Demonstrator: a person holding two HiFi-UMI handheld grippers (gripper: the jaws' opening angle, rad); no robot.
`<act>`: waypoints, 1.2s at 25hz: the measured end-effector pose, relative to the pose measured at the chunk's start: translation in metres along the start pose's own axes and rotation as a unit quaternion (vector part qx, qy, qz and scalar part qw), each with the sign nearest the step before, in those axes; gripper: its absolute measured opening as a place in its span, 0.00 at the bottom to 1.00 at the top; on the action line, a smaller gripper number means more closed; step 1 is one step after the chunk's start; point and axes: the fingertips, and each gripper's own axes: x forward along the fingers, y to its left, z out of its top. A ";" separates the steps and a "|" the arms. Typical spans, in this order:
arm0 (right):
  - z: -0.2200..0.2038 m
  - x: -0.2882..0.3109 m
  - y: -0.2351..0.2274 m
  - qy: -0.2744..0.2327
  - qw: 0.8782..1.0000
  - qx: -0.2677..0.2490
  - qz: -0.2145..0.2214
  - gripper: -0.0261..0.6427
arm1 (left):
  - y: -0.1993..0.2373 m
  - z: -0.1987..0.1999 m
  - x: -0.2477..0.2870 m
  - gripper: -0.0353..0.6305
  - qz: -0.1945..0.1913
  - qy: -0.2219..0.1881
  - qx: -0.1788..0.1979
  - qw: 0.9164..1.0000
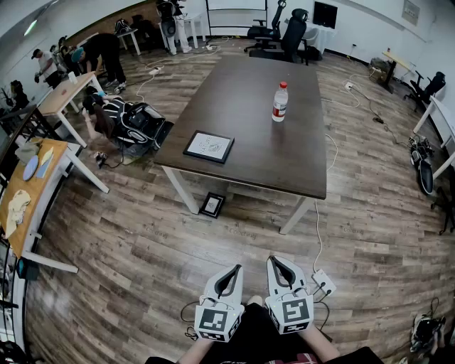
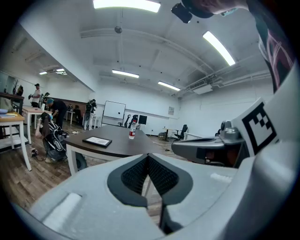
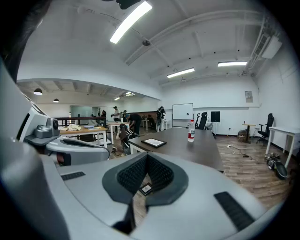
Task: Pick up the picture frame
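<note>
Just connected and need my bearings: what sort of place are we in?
Probably an open office or lab workroom. A long dark table holds a picture frame and a bottle, and office chairs and a whiteboard stand at the far wall.

table (image 1: 242, 106): dark brown | picture frame (image 1: 209, 146) on table: black rim, white middle | water bottle (image 1: 280, 103) on table: red cap, red label | floor (image 1: 178, 263) under table: grey-brown wood grain | left gripper (image 1: 234, 270), right gripper (image 1: 274, 261): pale grey, black-white markers

left gripper (image 2: 148, 156): jaws together | picture frame (image 2: 97, 141): flat on table (image 2: 125, 146)
</note>
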 end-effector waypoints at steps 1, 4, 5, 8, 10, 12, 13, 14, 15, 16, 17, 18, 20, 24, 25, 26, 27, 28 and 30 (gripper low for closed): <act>0.001 0.000 -0.002 -0.001 1.000 -0.002 -0.001 0.05 | 0.000 0.002 0.001 0.07 0.001 -0.002 -0.001 1.000; 0.003 0.000 -0.005 -0.004 1.000 0.001 -0.002 0.05 | -0.001 0.006 0.003 0.07 0.004 -0.007 -0.001 1.000; 0.003 -0.001 -0.007 -0.007 1.000 0.006 0.000 0.05 | -0.001 0.007 0.003 0.07 0.006 -0.009 0.000 1.000; -0.001 -0.003 -0.011 -0.011 1.000 0.024 0.003 0.05 | 0.005 0.008 0.002 0.07 0.020 -0.016 -0.006 1.000; -0.004 -0.006 -0.015 -0.010 0.999 0.030 0.002 0.05 | 0.011 0.009 -0.001 0.07 0.034 -0.021 -0.013 0.999; -0.005 -0.010 -0.016 -0.012 0.999 0.036 0.002 0.05 | 0.017 0.010 -0.004 0.07 0.045 -0.025 -0.016 0.999; -0.004 -0.012 -0.016 -0.014 0.999 0.038 0.004 0.05 | 0.018 0.010 -0.006 0.07 0.049 -0.026 -0.018 0.998; -0.003 -0.014 -0.016 -0.018 0.999 0.039 0.005 0.05 | 0.019 0.010 -0.007 0.07 0.051 -0.028 -0.021 0.998; -0.002 -0.017 -0.018 -0.023 0.999 0.038 0.003 0.05 | 0.019 0.010 -0.008 0.07 0.052 -0.030 -0.023 0.998; -0.001 -0.020 -0.020 -0.029 0.999 0.034 -0.003 0.05 | 0.017 0.010 -0.009 0.07 0.052 -0.031 -0.025 0.998; 0.000 -0.023 -0.021 -0.035 0.999 0.027 -0.011 0.05 | 0.015 0.010 -0.010 0.07 0.051 -0.033 -0.026 0.998; 0.001 -0.024 -0.022 -0.040 0.999 0.021 -0.017 0.05 | 0.012 0.010 -0.012 0.07 0.049 -0.034 -0.025 0.998; 0.001 -0.024 -0.019 -0.045 0.999 0.019 -0.012 0.05 | 0.008 0.008 -0.015 0.07 0.044 -0.037 -0.019 0.998; 0.001 -0.020 -0.008 -0.051 0.998 0.029 0.012 0.05 | 0.009 0.002 -0.019 0.07 0.041 -0.035 -0.010 0.998; -0.001 -0.019 -0.007 -0.051 0.998 0.028 0.010 0.05 | 0.010 0.001 -0.019 0.07 0.041 -0.034 -0.010 0.999; -0.002 -0.018 -0.007 -0.050 0.998 0.026 0.005 0.05 | 0.012 0.000 -0.019 0.07 0.041 -0.034 -0.010 0.999; -0.003 -0.017 -0.007 -0.048 0.999 0.025 0.002 0.05 | 0.014 -0.001 -0.018 0.07 0.042 -0.034 -0.010 0.998; -0.004 -0.014 -0.006 -0.045 0.999 0.024 0.002 0.05 | 0.018 -0.001 -0.017 0.07 0.043 -0.035 -0.011 0.998; -0.004 -0.007 -0.004 -0.041 0.999 0.024 0.004 0.05 | 0.028 -0.001 -0.014 0.07 0.046 -0.034 -0.015 0.998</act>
